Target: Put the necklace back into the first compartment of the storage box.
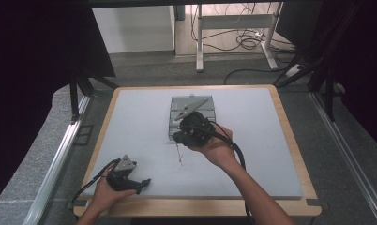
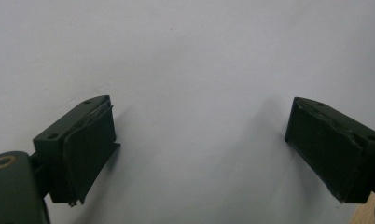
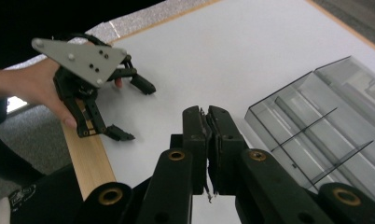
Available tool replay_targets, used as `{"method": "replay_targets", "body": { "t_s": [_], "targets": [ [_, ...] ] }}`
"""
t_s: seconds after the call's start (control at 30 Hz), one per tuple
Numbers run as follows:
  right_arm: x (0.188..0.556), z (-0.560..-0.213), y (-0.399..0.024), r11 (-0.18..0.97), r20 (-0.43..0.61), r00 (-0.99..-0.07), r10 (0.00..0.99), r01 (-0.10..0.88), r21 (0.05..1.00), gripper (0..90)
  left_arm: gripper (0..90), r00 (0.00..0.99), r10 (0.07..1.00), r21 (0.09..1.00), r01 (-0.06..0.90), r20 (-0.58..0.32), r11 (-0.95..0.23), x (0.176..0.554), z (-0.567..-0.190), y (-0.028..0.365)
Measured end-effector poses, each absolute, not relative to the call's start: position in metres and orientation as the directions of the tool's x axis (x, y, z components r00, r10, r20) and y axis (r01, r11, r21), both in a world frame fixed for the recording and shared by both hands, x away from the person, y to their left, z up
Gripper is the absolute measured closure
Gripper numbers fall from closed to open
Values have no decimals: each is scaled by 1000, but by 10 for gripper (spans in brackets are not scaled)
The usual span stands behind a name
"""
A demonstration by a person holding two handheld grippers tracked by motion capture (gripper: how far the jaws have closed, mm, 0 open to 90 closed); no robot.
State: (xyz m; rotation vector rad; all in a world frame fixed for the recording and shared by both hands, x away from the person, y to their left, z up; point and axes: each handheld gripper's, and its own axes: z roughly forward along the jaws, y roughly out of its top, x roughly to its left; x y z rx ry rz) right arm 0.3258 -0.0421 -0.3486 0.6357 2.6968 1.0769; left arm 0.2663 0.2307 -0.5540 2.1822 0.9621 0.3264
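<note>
Here the right gripper (image 3: pixel 207 116), fingers pressed together, nears a tray (image 3: pixel 325 126); left gripper (image 2: pixel 199 140) wide.

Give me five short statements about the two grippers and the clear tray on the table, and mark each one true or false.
1. The left gripper has its jaws wide apart. True.
2. The right gripper has its jaws wide apart. False: they are closed together.
3. The clear tray has thin dividers inside. True.
4. The left gripper sits inside the tray. False: in the high view it is near the table's front left edge, away from the tray.
5. The left gripper holds a block between its jaws. False: there is bare table surface between them.
</note>
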Motion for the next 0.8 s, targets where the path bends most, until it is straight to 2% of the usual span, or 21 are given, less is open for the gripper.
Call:
{"method": "replay_targets", "body": {
  "t_s": [0.8],
  "targets": [
    [348, -321, -46, 579, 18, -878, 477, 330, 745, 852, 84, 688, 723, 705, 539, -54, -460, 266, -554, 231]
  ]
}}
